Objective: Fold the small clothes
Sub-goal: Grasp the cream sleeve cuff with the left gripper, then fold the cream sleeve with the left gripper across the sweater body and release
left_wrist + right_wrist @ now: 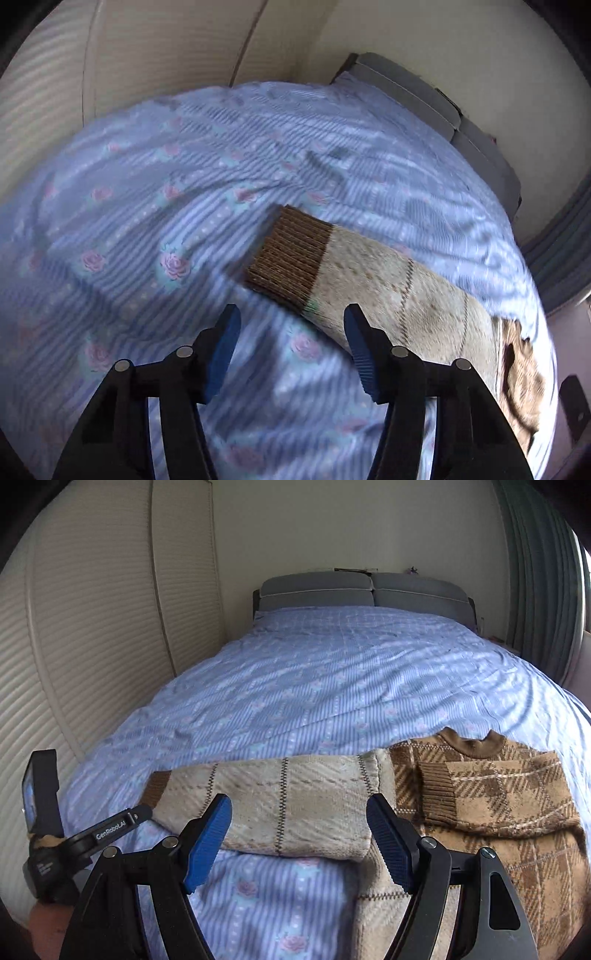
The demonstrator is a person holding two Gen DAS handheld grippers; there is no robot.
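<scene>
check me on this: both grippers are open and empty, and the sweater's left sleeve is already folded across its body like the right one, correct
Not quite. Both the left gripper and the right gripper are open and empty, but only one sleeve is folded across the sweater body. The other sleeve lies stretched straight out on the bedspread, its brown cuff at the far end. The right wrist view shows both sleeves.
</scene>
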